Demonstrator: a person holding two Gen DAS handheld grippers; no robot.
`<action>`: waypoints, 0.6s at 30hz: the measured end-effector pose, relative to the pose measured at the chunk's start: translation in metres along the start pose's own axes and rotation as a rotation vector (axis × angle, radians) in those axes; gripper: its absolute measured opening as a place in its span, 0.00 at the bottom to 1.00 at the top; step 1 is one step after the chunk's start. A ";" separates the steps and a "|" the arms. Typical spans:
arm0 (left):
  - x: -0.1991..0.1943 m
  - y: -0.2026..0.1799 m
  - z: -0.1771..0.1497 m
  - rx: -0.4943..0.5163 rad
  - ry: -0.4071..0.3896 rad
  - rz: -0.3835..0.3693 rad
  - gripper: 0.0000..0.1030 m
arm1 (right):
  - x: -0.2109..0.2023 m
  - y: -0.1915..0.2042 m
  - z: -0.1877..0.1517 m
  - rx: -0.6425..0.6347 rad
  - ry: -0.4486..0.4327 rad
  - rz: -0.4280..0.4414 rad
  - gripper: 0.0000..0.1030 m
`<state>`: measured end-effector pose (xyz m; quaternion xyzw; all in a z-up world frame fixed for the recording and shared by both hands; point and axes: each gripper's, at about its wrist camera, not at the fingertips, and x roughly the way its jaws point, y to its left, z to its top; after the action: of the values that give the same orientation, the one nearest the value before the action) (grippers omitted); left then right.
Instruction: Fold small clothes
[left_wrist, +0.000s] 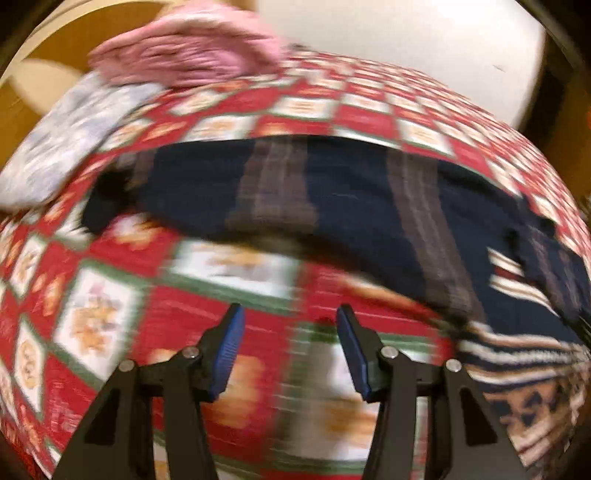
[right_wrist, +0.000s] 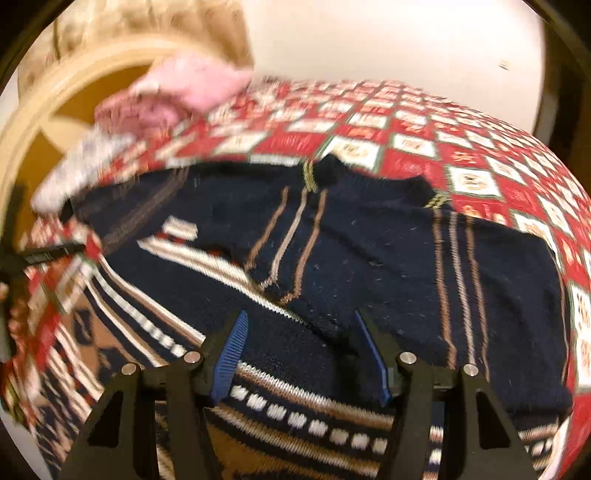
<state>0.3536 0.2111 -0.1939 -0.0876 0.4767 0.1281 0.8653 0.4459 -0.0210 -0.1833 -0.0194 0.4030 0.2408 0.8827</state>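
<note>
I see my left tool (left_wrist: 290, 314) hanging over the checked red cloth (left_wrist: 229, 306) on the table, its blue pads (left_wrist: 225, 354) spread apart with nothing between them. The navy sweater (left_wrist: 343, 206) lies flat across the cloth from about 9 o'clock to 3 o'clock in the left view, its grey stripes running toward me, and its patterned hem sits at 4 o'clock. A pink garment (left_wrist: 184, 48) is heaped at 11 o'clock, touching a pale grey-blue one (left_wrist: 62, 147) that spills down toward 9 o'clock at the table edge. The left view is blurred, so finer detail is lost. My right tool (right_wrist: 297, 317) hovers above the sweater (right_wrist: 369, 258) with its pads (right_wrist: 231, 350) apart and holding nothing. In the right view a sleeve is folded in over the body near the centre, and the banded tan-and-white hem (right_wrist: 295, 417) runs under the tool from 8 o'clock to 5 o'clock. The pink garment (right_wrist: 177, 96) shows at 11 o'clock and the pale one (right_wrist: 81, 173) at 10 o'clock. The cloth (right_wrist: 461, 155) fills 1 to 3 o'clock.
</note>
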 end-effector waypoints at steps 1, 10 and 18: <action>0.003 0.014 0.001 -0.037 0.003 0.026 0.52 | -0.004 0.000 -0.002 0.013 -0.011 0.006 0.58; 0.003 0.120 0.022 -0.260 -0.070 0.154 0.52 | -0.022 0.053 -0.025 -0.114 -0.120 -0.001 0.58; 0.024 0.160 0.044 -0.224 -0.125 0.166 0.51 | -0.013 0.093 -0.049 -0.298 -0.130 -0.055 0.58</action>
<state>0.3527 0.3788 -0.1953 -0.1359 0.4101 0.2568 0.8645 0.3632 0.0441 -0.1923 -0.1453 0.3043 0.2744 0.9006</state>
